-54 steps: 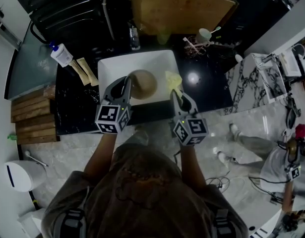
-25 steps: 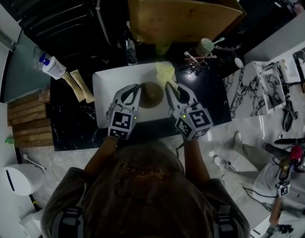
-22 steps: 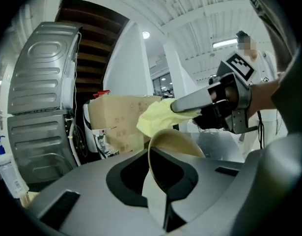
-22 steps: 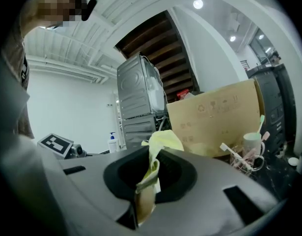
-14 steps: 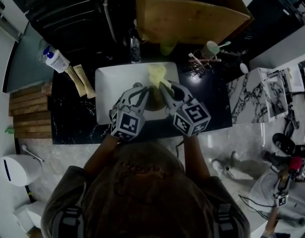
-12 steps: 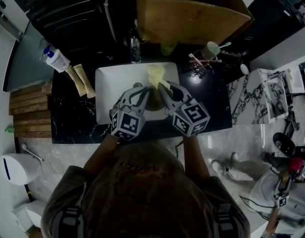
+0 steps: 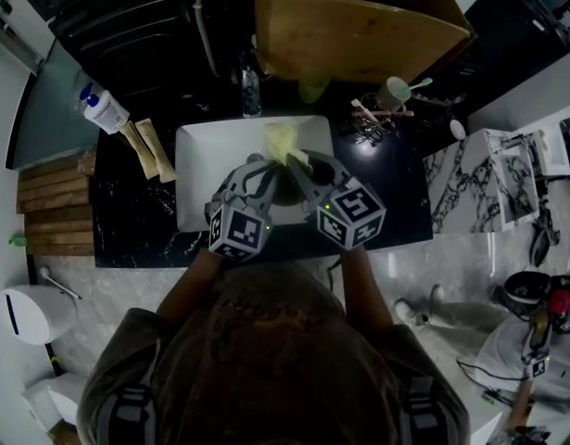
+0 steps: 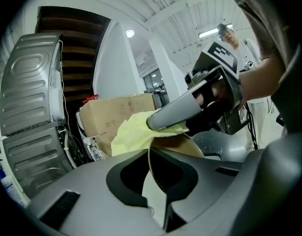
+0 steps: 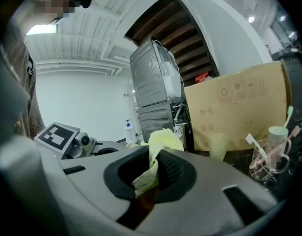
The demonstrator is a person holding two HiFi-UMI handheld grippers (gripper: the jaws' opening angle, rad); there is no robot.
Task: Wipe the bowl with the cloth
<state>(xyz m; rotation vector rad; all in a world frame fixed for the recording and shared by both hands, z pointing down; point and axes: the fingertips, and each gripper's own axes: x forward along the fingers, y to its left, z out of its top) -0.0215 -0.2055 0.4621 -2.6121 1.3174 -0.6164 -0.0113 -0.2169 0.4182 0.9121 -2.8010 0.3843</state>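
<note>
Left gripper (image 7: 259, 169) is clamped on the thin rim of the round brown bowl (image 8: 150, 157), which sits over the white rectangular tray (image 7: 196, 160) on the black stone tabletop (image 7: 136, 225). Can't tell if the bowl rests on the tray. Right gripper (image 7: 299, 161) pinches a fold of the pale yellow cloth (image 7: 278, 140) btwn its jaws. The rest of the cloth bunches past the tips & lies against the bowl's far edge, touching it. The 2 grippers sit close side by side, tips angled toward each other. In head view they hide most of the bowl.

Vs 2.2 s ago: cloth hung right of the bowl, apart from it, w/ the bowl in plain view. Now it's on the bowl.

Vs 0.5 s ago: cloth & right gripper have shifted a bit left across the bowl. Left gripper approx unchanged.

Behind the tray: big brown cardboard box (image 7: 359, 26). White pump bottle (image 7: 101, 108) at far left.
</note>
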